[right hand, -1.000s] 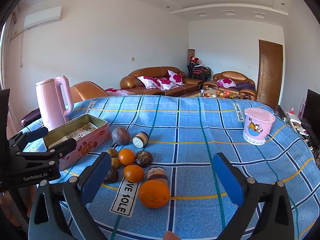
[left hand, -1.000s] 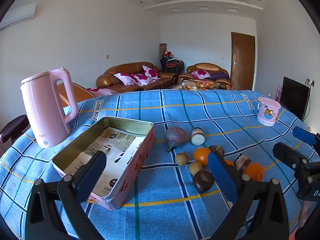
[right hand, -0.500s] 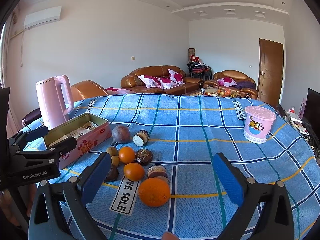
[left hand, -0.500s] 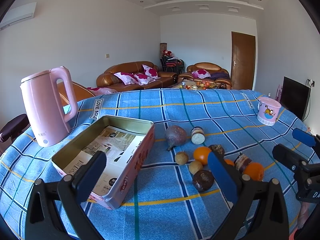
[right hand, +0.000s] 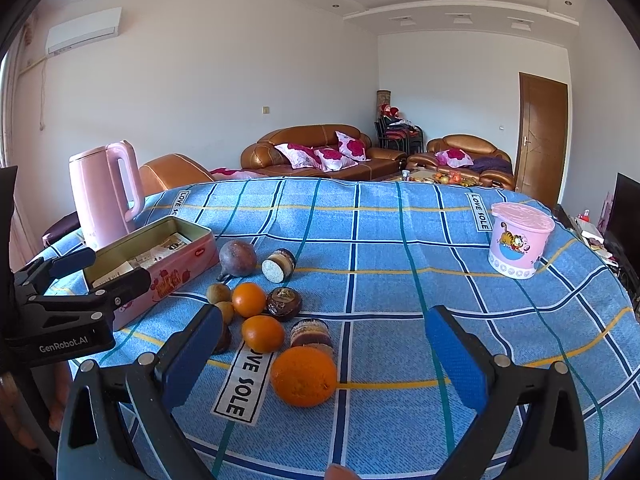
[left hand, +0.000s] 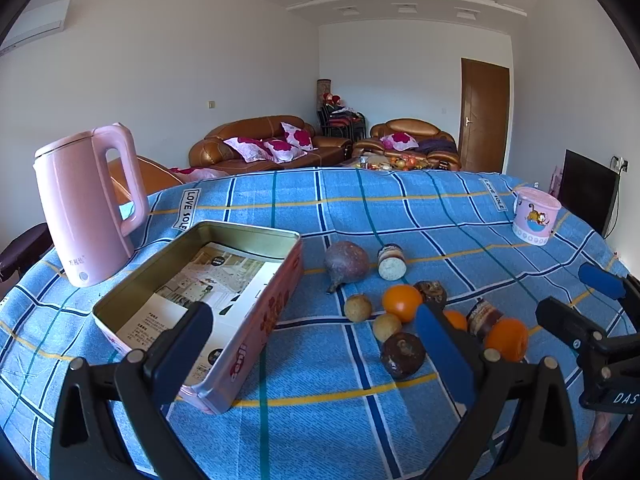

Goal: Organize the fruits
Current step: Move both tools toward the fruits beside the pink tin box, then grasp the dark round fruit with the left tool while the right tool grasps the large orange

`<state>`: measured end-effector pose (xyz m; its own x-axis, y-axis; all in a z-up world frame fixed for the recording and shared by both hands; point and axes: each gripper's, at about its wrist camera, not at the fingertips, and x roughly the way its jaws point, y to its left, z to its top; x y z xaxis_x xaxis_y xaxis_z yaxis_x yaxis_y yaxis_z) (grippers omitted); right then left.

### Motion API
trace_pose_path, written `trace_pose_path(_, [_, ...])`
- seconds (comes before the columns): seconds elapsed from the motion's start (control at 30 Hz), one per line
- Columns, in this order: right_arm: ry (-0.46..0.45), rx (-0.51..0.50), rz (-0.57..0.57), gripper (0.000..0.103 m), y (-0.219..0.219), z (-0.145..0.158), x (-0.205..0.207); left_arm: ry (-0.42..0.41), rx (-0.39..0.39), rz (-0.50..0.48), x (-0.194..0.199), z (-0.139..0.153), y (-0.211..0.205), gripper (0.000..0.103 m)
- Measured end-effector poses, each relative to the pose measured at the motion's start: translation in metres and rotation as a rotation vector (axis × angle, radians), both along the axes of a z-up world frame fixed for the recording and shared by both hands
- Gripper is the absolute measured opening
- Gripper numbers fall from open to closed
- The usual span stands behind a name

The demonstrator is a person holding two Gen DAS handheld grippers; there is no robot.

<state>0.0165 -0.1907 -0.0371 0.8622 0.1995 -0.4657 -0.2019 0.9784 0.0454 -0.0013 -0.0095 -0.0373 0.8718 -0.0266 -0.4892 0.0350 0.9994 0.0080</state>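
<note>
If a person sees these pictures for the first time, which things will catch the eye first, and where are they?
First comes the cluster of fruits in the middle of the blue checked tablecloth, with the big orange nearest the open right gripper. To their left lies the open pink tin, lined with printed paper, and behind it stands the tall pink kettle. The open left gripper holds nothing.

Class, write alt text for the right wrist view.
The open right gripper hovers over a blue checked tablecloth, the large orange nearest it among scattered fruits. An open pink tin and pink kettle stand left, a cartoon tub right.
</note>
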Motion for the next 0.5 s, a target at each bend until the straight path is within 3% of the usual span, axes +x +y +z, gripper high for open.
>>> trace_pose_path(0.37, [0.047, -0.010, 0.021, 0.102, -0.001, -0.014, 0.003, 0.067, -0.011, -0.040, 0.007, -0.012, -0.008, 0.102])
trace_pose_path(0.5, [0.074, -0.027, 0.044, 0.101, 0.003, -0.022, 0.003, 0.086, -0.017, -0.071, 0.009, -0.016, -0.015, 0.096])
